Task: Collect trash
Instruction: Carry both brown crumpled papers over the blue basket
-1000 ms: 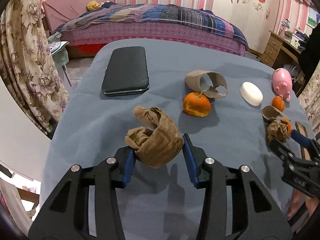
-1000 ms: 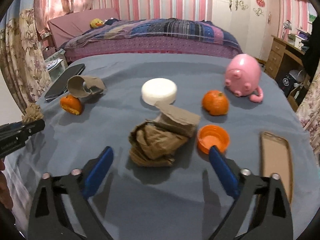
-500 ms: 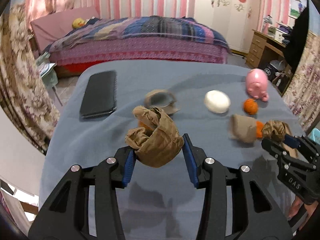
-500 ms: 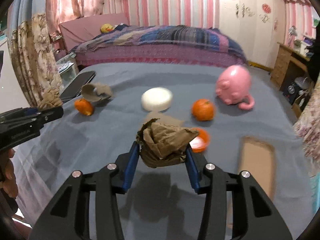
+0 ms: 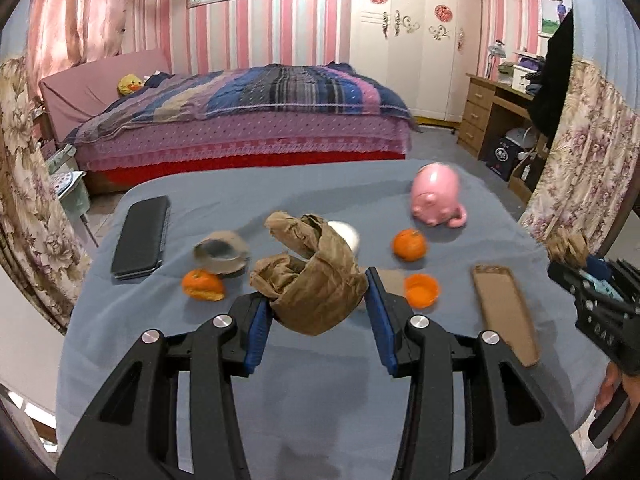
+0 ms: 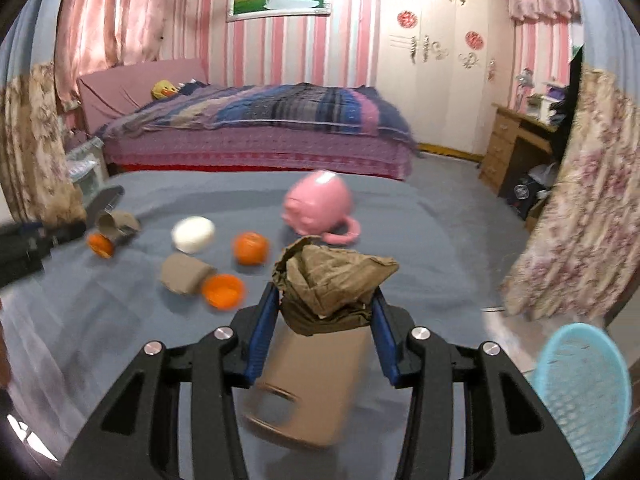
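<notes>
1. Bedroom with pink-striped walls; work surface is a table under a grey-blue cloth [image 5: 320, 420], a bed with a striped quilt [image 5: 256, 96] behind it at 12 o'clock.
2. Left gripper [image 5: 316, 322]: jaws narrow, blue pads clamped on a crumpled brown paper wad [image 5: 316, 284], held clear of the cloth.
3. Right gripper [image 6: 326, 326]: jaws closed in over the last second to a narrow gap, pads pressing a second crumpled brown paper ball [image 6: 332, 284], lifted above the table.
4. Left view only: black phone-shaped case [image 5: 142, 236] at 10 o'clock and a flat brown cardboard tray [image 5: 504, 312] at 3 o'clock. It also catches the right gripper at the 3 o'clock edge, its wad and the person's hand [image 5: 612, 388] under it.
5. Right view only: light-blue mesh basket [image 6: 580, 396] off the table at 4 o'clock. A blurred brown cardboard piece [image 6: 312, 392] sits directly under the jaws; cannot tell if it's the same tray.
6. Count on the table: two oranges [image 5: 408, 244] [image 5: 202, 284], one orange plastic cap [image 5: 421, 289], one white round soap-like puck [image 6: 193, 234], one pink pig-shaped mug [image 5: 438, 198], one torn cardboard roll [image 5: 220, 251] behind the left orange, one more cardboard tube [image 6: 185, 274] touching the cap. Paper wads in grip: two.
</notes>
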Tool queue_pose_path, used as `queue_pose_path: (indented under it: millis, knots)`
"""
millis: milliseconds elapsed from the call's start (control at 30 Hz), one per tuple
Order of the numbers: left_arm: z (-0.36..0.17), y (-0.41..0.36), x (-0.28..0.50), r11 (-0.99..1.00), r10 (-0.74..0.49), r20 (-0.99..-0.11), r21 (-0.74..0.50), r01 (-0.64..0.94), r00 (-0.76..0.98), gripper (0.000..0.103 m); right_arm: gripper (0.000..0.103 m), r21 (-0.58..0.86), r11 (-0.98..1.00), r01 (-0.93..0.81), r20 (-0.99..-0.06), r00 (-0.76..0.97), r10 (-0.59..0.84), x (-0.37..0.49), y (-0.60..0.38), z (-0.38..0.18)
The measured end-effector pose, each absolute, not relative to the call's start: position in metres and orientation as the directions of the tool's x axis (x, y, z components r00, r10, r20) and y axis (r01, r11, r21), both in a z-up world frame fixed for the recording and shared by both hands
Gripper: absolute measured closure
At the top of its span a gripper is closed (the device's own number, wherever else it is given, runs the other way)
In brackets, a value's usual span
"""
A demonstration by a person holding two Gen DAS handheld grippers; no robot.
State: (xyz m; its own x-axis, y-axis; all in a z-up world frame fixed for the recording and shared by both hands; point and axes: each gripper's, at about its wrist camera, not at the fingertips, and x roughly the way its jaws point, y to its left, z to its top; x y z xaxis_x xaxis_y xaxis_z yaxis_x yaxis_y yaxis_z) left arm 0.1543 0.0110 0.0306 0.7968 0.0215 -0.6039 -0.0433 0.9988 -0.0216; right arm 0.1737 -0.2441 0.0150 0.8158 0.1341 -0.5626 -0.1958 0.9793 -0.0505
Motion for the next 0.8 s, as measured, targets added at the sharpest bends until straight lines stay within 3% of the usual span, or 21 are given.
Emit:
queue_pose_path:
  millis: [800]
  knots:
    - [0.025, -0.166, 0.162, 0.990, -0.131, -0.591, -0.041, 0.133, 0.796, 0.060, 0.058, -0.015, 0.998, 0.054, -0.531, 0.845, -0.054, 0.130, -0.439, 0.011]
